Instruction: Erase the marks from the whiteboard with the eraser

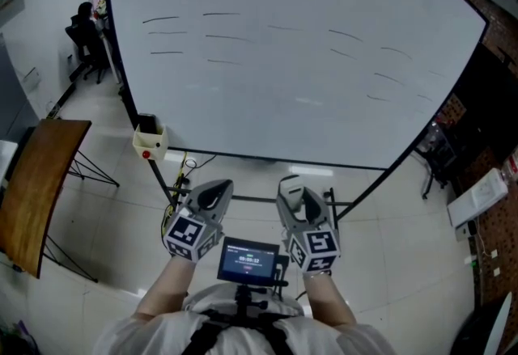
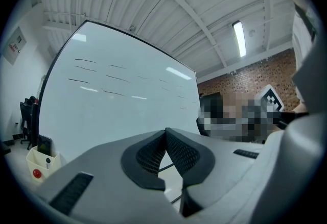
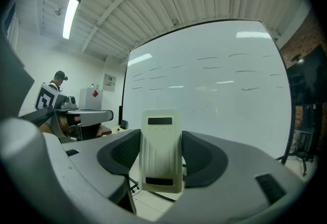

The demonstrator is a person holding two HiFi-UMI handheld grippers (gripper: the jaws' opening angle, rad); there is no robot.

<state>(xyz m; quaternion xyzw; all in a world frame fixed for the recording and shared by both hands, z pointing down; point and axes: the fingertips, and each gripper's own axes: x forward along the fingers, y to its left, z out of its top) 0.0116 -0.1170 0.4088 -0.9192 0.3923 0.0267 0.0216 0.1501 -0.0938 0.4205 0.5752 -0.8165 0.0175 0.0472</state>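
With the eraser (image 3: 161,151) clamped between the jaws of my right gripper (image 1: 298,196) and my left gripper (image 2: 165,146) pinched together on nothing, both well short of the whiteboard (image 1: 307,103), I judge wiping hasn't begun, so I must next carry the eraser up to the marks (image 1: 228,38).

Both grippers held low, side by side, in front of my torso.
I read left gripper (image 2: 165,133) jaws pressed together, nothing between; right gripper (image 3: 161,141) clamped on the eraser (image 3: 161,162).
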